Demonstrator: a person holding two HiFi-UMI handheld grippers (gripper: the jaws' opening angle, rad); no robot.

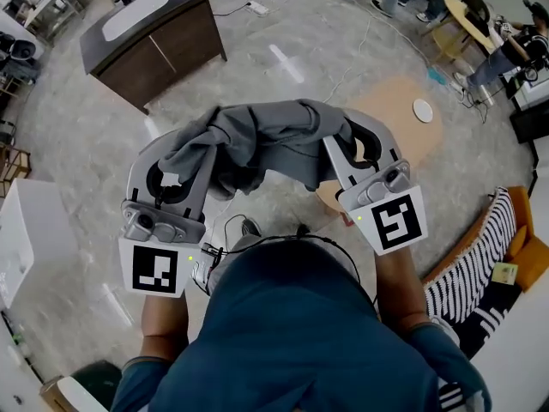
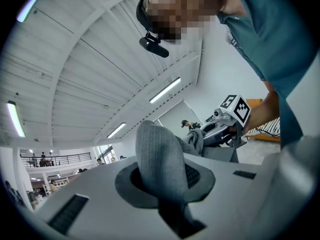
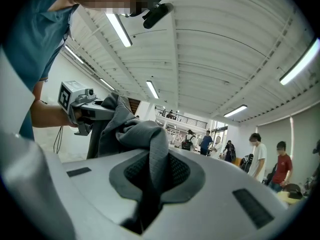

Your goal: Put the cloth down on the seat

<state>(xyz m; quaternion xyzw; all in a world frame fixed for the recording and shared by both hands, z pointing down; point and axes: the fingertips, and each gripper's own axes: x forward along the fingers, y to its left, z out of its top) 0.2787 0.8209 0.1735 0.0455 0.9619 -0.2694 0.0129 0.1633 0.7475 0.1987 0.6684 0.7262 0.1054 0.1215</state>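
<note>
Left tool (image 2: 167, 194) and right tool (image 3: 150, 184) each clamp the crumpled grey knit cloth (image 1: 274, 140).

Head view: from atop the person (image 1: 292, 333), facing steeply down; cloth (image 1: 266, 144) close at centre, left gripper (image 1: 193, 174) at 9 o'clock, right gripper (image 1: 343, 157) at 3 o'clock, floor (image 1: 343, 50) far below.
Left gripper view: hard against its own jaws, tilted toward the ceiling (image 2: 75, 59); right gripper near at 3 o'clock.
Right gripper view: mounted likewise; left gripper near at 9 o'clock.
Shared: the cloth in all three; each gripper view catches the opposite gripper.
</note>
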